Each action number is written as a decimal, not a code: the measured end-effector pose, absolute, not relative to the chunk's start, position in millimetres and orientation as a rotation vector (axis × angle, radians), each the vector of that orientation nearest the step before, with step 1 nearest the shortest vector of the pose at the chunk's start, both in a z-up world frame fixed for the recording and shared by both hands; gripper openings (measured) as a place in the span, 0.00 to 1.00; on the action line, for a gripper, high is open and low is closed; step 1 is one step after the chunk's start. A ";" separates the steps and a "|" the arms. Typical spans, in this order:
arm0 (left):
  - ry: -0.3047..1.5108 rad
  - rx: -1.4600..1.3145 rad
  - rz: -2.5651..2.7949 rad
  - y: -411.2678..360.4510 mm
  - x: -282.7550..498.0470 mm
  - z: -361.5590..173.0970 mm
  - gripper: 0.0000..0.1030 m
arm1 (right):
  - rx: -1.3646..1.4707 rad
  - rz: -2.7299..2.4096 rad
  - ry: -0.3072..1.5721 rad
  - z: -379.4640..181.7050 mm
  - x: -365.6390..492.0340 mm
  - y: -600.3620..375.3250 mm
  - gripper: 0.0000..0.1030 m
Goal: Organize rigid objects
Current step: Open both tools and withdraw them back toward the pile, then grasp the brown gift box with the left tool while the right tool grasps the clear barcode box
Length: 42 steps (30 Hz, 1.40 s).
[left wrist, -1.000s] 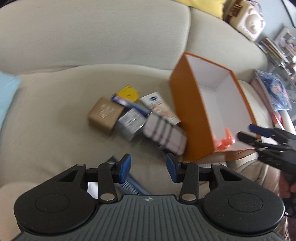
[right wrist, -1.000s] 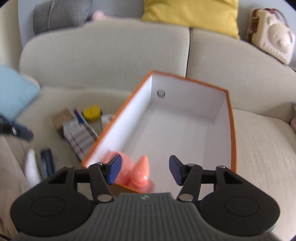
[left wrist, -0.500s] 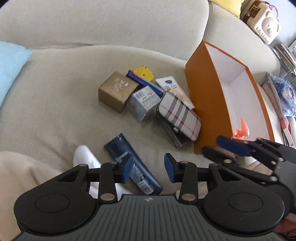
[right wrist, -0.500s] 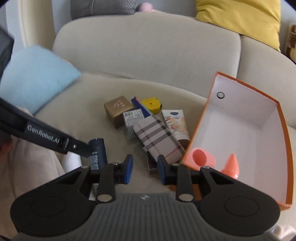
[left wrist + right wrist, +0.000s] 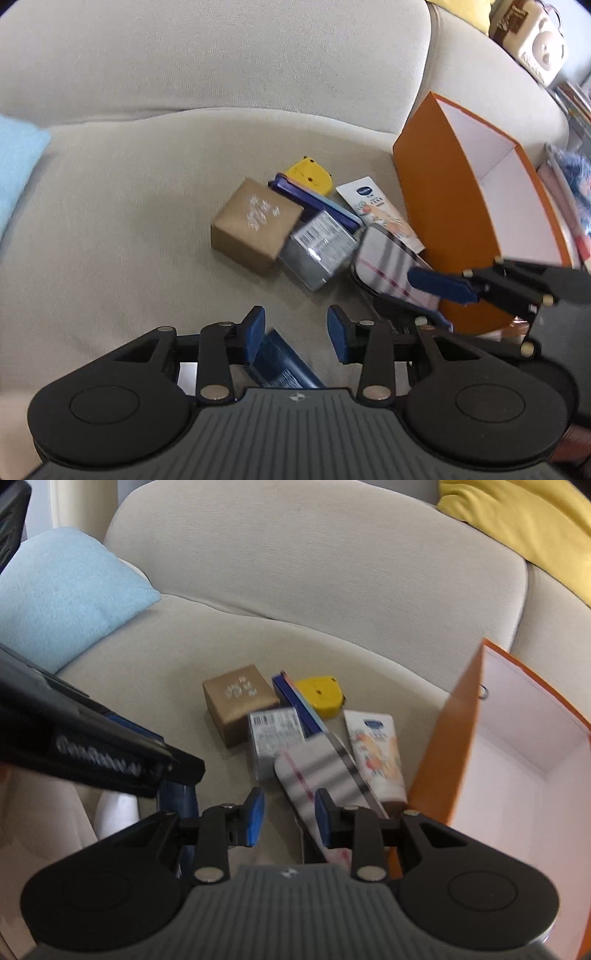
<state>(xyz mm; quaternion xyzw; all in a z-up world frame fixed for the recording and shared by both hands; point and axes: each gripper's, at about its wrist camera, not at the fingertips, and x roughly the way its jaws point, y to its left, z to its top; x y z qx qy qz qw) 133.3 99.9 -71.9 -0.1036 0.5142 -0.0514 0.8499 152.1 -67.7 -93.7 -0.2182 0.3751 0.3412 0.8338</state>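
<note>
Seven or so small rigid things still lie loose on the beige fabric sofa seat, so by my reading most of the sorting is ahead. Nearest the tall orange cardboard box with a white inside lies the flat plaid-striped case, its long axis slanting from upper left to lower right in the right wrist view, near end under the right gripper. That gripper's fingers have just been closing; they stand apart, unclenched, one over the case, nothing pinched. Beyond sit a white hand-cream tube pointing away, a grey barcoded box, a brown kraft-paper box and a yellow tape measure. The left gripper, fingers released with nothing between them, hovers above a dark blue tube.
</note>
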 end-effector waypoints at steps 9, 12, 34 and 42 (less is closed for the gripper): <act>1.067 0.014 -0.192 122.3 173.0 -70.3 0.55 | -0.467 0.802 0.871 -95.9 201.7 -27.5 0.47; 1.061 0.086 -0.243 123.0 181.1 -74.2 0.59 | -0.492 0.823 0.916 -101.8 211.3 -17.8 0.47; 1.023 0.387 -0.338 84.0 203.2 -110.7 0.75 | -0.446 0.874 1.058 -112.0 249.9 -23.1 0.45; 1.016 0.369 -0.333 81.3 205.6 -121.3 0.66 | -0.399 0.862 1.077 -116.3 256.4 -25.0 0.45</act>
